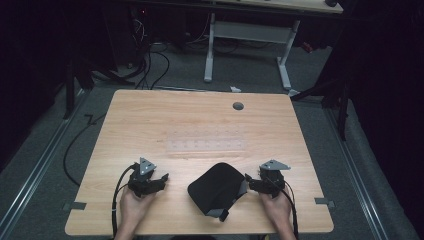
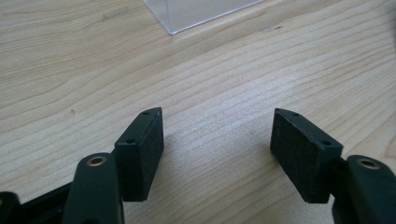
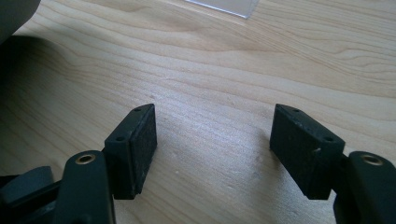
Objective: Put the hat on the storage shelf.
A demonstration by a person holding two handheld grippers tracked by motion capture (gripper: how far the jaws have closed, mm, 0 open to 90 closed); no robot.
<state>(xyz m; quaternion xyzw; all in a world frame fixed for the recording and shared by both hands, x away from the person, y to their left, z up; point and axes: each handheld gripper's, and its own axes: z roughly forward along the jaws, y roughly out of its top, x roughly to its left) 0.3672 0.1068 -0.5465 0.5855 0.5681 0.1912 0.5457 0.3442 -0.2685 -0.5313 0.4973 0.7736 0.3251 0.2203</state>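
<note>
Dim, dark-edged high view around a lit table (image 1: 200,125); bright, sharp gripper views, soft shadows.

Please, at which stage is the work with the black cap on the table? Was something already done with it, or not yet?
Nothing looks done yet. The black cap lies on the table between the two grippers, unheld. The left gripper rests open over bare wood; the right gripper is open too, close beside the cap. The clear sheet lies further back, with nothing on it. In hand: at most an approach. Gripping and handling the cap are all left.
</note>
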